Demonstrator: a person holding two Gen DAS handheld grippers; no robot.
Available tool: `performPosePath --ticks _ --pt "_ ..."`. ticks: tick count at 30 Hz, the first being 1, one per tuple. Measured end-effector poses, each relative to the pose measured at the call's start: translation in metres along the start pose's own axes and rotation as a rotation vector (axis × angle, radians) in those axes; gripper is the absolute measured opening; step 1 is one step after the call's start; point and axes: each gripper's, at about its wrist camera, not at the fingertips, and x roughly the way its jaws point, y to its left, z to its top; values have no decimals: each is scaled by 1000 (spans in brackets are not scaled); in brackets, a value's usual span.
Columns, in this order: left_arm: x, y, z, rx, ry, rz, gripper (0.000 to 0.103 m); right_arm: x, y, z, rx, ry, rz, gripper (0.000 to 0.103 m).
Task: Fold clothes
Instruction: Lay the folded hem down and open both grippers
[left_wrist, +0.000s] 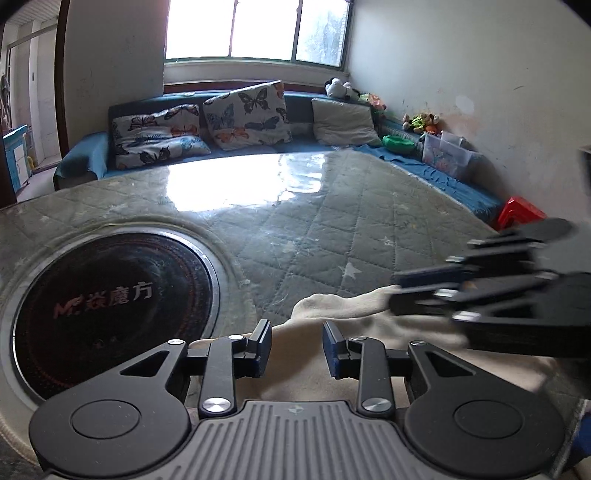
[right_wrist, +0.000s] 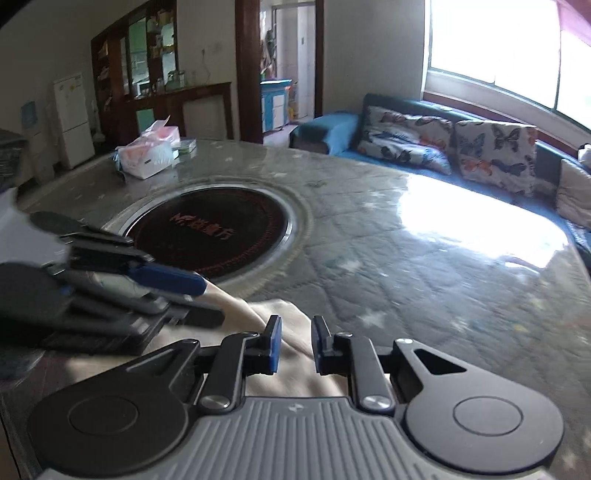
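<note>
A cream cloth (left_wrist: 332, 314) lies bunched at the near edge of the round table (left_wrist: 314, 221). My left gripper (left_wrist: 297, 349) hangs open just over it, with the cloth showing flat between the fingers. My right gripper (left_wrist: 395, 291) comes in from the right, blurred, with a ridge of the cloth running up to its tips. In the right wrist view the right gripper (right_wrist: 297, 345) stands over the cloth (right_wrist: 280, 310) with a narrow gap between its fingers. There the left gripper (right_wrist: 210, 299) reaches in from the left, with the cloth at its tips.
A black round cooktop (left_wrist: 118, 295) is set into the quilted, plastic-covered table (right_wrist: 406, 258). A tissue pack (right_wrist: 147, 155) sits at the far side. A blue sofa with butterfly cushions (left_wrist: 243, 114) runs behind, and a red stool (left_wrist: 517, 214) stands at the right.
</note>
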Motion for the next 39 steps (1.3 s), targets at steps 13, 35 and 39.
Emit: performPosePath --ticks 13,35,39 --pt "14 -4 -5 7 31 59 33 -36 -47 -48 157 -12 -106 15" --pt "-52 -63 -50 136 -73 32 69 -74 6 -66 12 -73 -46 41" --pt "-56 -67 -61 140 -86 41 69 -70 22 -74 -22 -83 -36 41"
